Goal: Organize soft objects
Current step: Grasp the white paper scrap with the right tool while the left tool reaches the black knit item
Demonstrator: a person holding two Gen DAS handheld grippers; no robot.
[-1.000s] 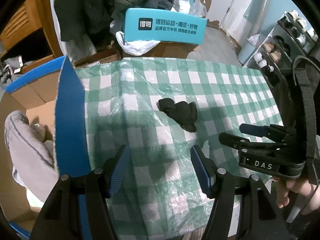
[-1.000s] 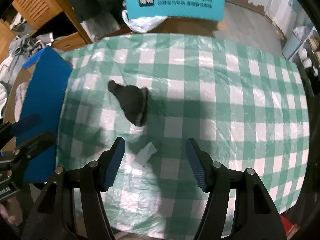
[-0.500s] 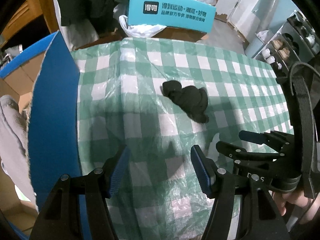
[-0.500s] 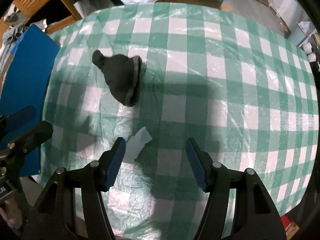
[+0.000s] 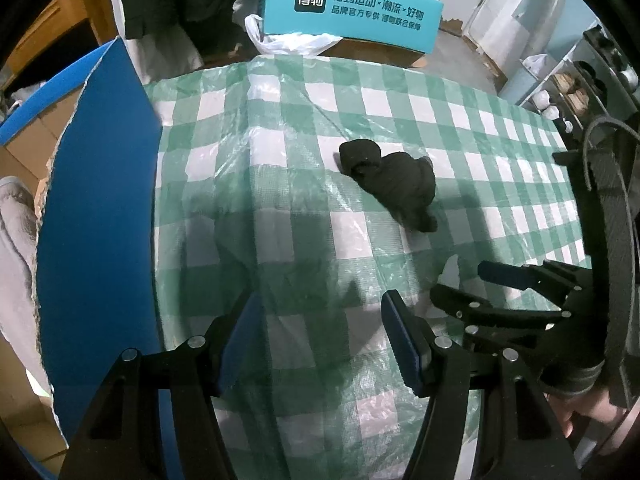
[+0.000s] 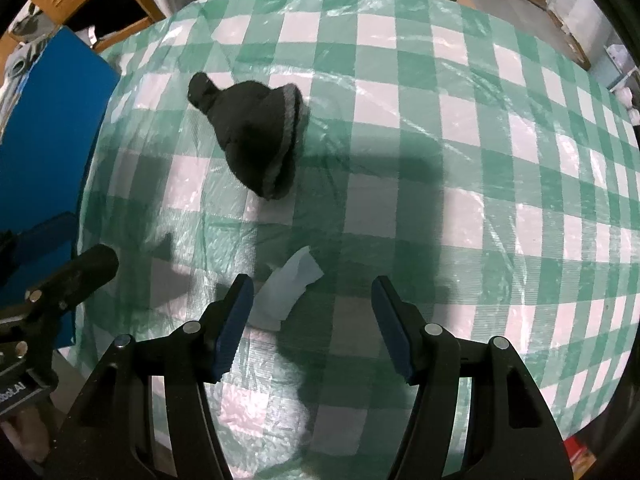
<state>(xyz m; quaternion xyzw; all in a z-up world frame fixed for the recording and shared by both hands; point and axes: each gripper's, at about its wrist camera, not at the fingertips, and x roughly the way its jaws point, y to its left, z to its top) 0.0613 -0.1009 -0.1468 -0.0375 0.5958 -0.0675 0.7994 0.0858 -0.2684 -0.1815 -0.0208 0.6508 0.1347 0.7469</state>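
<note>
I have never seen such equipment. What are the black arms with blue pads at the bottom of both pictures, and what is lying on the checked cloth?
They are two hand-held grippers; a person carries one in each hand. Each picture comes from a camera on one of them, looking along its fingers. The left hand-held gripper and the right hand-held gripper are both open and hold nothing. On the cloth lie a black hat and a white scrap, which sits just ahead of the right one's fingers. A blue flap stands at the left.

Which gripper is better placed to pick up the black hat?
Right, probably. The hat lies just ahead of the open right gripper; from the open left gripper it sits farther ahead, off to the right.
</note>
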